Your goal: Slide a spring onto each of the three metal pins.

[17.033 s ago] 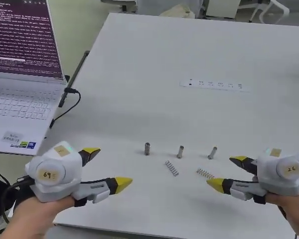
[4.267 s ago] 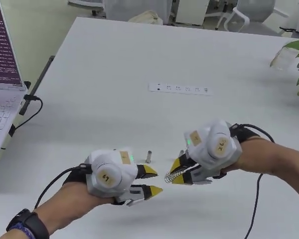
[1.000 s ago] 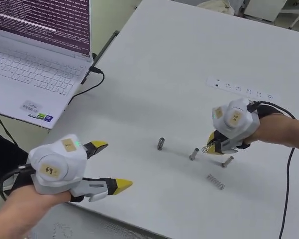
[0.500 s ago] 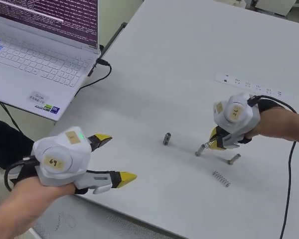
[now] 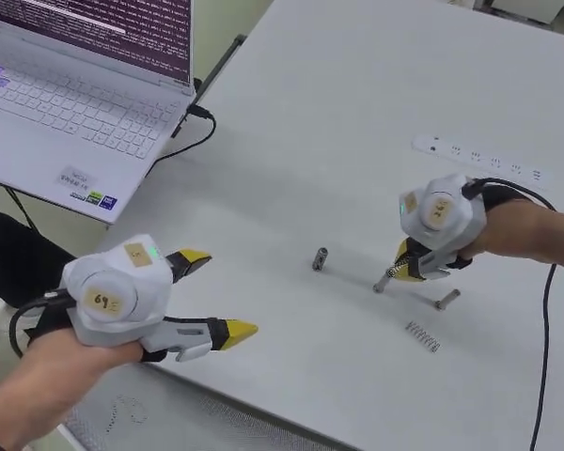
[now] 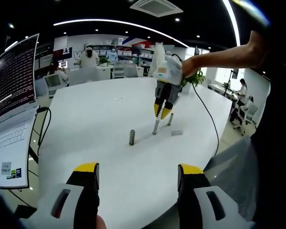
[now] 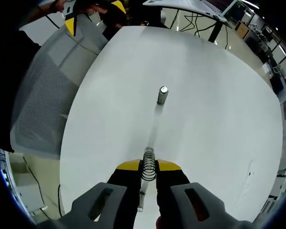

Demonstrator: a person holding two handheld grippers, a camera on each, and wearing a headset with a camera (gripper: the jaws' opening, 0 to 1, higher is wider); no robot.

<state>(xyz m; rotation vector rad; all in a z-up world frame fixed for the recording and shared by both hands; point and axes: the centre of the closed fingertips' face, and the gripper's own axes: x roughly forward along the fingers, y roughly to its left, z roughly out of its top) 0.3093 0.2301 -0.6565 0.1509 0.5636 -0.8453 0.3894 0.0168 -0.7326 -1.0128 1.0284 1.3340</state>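
My left gripper is nearest me. It hangs over the near edge of the table with its jaws wide apart and nothing between them, much as it was a second ago. A little further in, the loose spring lies flat on the white top, untouched over that second.

Beyond it stand the three pins. The left pin already wears its fitted spring, and the right pin is bare. The middle pin is the one I am working on. Over the last second my right gripper has carried the held spring from just beside that pin to its top end. The jaws are clamped on the coil, with the yellow tips right at the pin's head.

In the left gripper view the shaft below those tips looks bare. I judge the coil is only at the mouth and not yet seated, and I cannot tell whether it has caught the tip. That makes one pin done, the second in hand and a third to go.

Far off, the power strip and the laptop sit well clear.
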